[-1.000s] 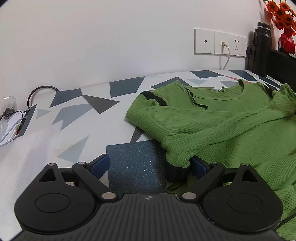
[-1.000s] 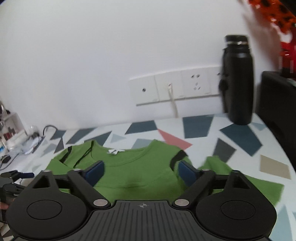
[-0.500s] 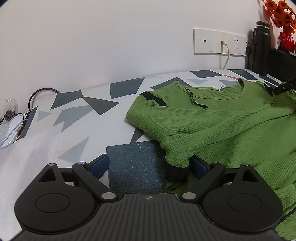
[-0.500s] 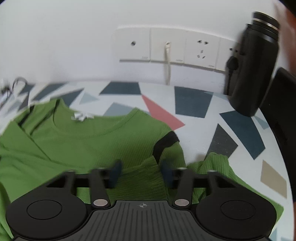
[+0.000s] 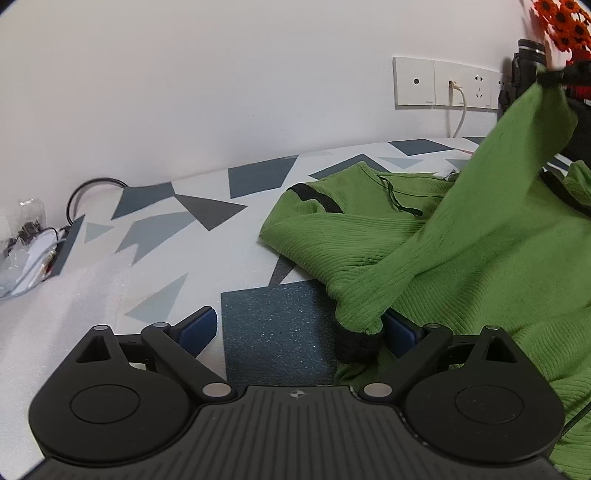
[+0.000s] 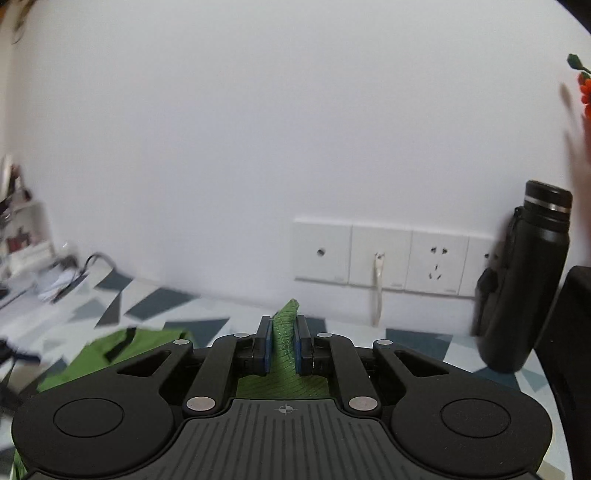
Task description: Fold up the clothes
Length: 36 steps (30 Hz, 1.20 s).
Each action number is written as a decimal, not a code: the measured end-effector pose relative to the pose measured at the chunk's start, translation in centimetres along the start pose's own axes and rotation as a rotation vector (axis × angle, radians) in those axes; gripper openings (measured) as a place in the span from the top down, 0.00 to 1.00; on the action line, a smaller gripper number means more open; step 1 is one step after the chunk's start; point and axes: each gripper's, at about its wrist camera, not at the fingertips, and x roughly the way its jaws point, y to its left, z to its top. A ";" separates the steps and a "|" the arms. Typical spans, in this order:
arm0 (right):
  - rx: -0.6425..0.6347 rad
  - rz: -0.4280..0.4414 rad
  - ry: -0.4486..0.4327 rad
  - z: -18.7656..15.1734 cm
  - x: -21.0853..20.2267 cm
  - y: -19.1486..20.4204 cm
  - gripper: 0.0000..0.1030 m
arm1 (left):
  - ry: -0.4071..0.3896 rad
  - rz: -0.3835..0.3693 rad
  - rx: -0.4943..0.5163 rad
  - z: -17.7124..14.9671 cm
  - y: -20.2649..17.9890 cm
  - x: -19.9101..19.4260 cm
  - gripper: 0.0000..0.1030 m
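Observation:
A green ribbed sweater [image 5: 480, 243] with black trim lies on the patterned tabletop [image 5: 207, 229], filling the right of the left wrist view. My left gripper [image 5: 299, 330] is open, low over the table; a folded sleeve's black cuff [image 5: 356, 345] rests just inside its right finger. My right gripper [image 6: 283, 349] is shut on a fold of the green sweater [image 6: 284, 343] and holds it raised. In the left wrist view that pinched part [image 5: 532, 122] is lifted high at the right, with my right gripper's tips [image 5: 554, 77] at its top.
A black bottle [image 6: 524, 280] stands by the wall sockets [image 6: 380, 254] with a white cable plugged in. Orange flowers [image 5: 561, 22] are at the far right. A white foam sheet [image 5: 55, 291], a black cable loop [image 5: 96, 184] and small clutter [image 5: 26, 236] lie at the left.
My right gripper came down onto the sweater near its right shoulder, shut on the fabric and lifted it up. The left gripper has stayed in place, open.

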 end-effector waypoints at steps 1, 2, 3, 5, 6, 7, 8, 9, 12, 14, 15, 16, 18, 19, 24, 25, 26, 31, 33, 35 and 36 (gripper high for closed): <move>-0.002 0.010 0.024 -0.9 -0.2 -0.3 0.90 | -0.002 0.007 0.007 0.0 -0.1 0.0 0.07; -0.003 0.020 0.048 -1.8 -0.4 -0.5 0.90 | -0.004 0.013 0.014 0.0 -0.3 -0.1 0.06; 0.006 0.031 0.071 -3.0 -0.8 -0.9 0.90 | -0.005 0.016 0.017 0.0 -0.3 -0.1 0.06; 0.026 0.053 0.110 -5.5 -2.0 -1.7 0.90 | -0.002 0.012 0.012 0.1 -0.2 0.0 0.06; 0.036 0.063 0.124 -6.7 -2.6 -2.1 0.90 | 0.001 0.006 0.005 0.1 0.0 0.0 0.06; 0.047 0.075 0.128 -7.8 -3.3 -2.1 0.90 | 0.004 -0.001 -0.003 0.1 0.1 0.1 0.06; 0.059 0.088 0.132 -8.8 -4.0 -2.2 0.90 | 0.008 -0.006 -0.011 0.1 0.3 0.2 0.05; 0.059 0.112 0.125 -9.5 -5.0 -2.0 0.90 | 0.011 -0.011 -0.018 0.1 0.4 0.2 0.05; 0.039 0.175 0.104 -11.2 -7.5 -1.3 0.90 | 0.022 -0.027 -0.041 0.1 0.8 0.4 0.04; 0.028 0.204 0.102 -12.0 -8.7 -0.7 0.90 | 0.021 -0.024 -0.039 0.1 0.7 0.3 0.04; 0.022 0.210 0.110 -12.5 -9.1 -0.5 0.90 | 0.021 -0.023 -0.037 0.1 0.7 0.3 0.04; 0.015 0.215 0.117 -13.0 -9.6 -0.2 0.90 | 0.018 -0.018 -0.031 0.1 0.6 0.3 0.04; 0.005 0.221 0.145 -14.0 -10.1 0.4 0.89 | 0.013 -0.007 -0.017 0.1 0.3 0.2 0.04; 0.005 0.218 0.162 -14.4 -10.3 0.7 0.89 | 0.012 -0.004 -0.013 0.1 0.3 0.1 0.04; 0.081 0.215 0.202 -14.9 -11.7 0.7 0.66 | 0.011 -0.009 -0.013 0.1 0.3 0.1 0.04; 0.104 0.214 0.202 -14.7 -12.1 0.6 0.64 | 0.011 -0.010 -0.013 0.1 0.4 0.1 0.04; 0.141 0.220 0.180 -14.4 -12.7 0.2 0.60 | 0.011 -0.012 -0.013 0.1 0.4 0.1 0.04; 0.444 0.246 0.108 -13.3 -13.3 -3.7 0.53 | 0.010 -0.018 -0.009 0.1 0.3 0.1 0.04; 0.547 0.243 0.142 -13.5 -12.1 -4.7 0.54 | 0.009 -0.019 -0.005 0.1 0.2 0.0 0.04; 0.556 0.224 0.196 -13.7 -10.6 -4.7 0.56 | 0.008 -0.019 -0.003 0.1 0.2 0.0 0.04; 0.545 0.209 0.220 -13.8 -9.9 -4.4 0.57 | 0.007 -0.019 -0.003 0.1 0.2 0.0 0.04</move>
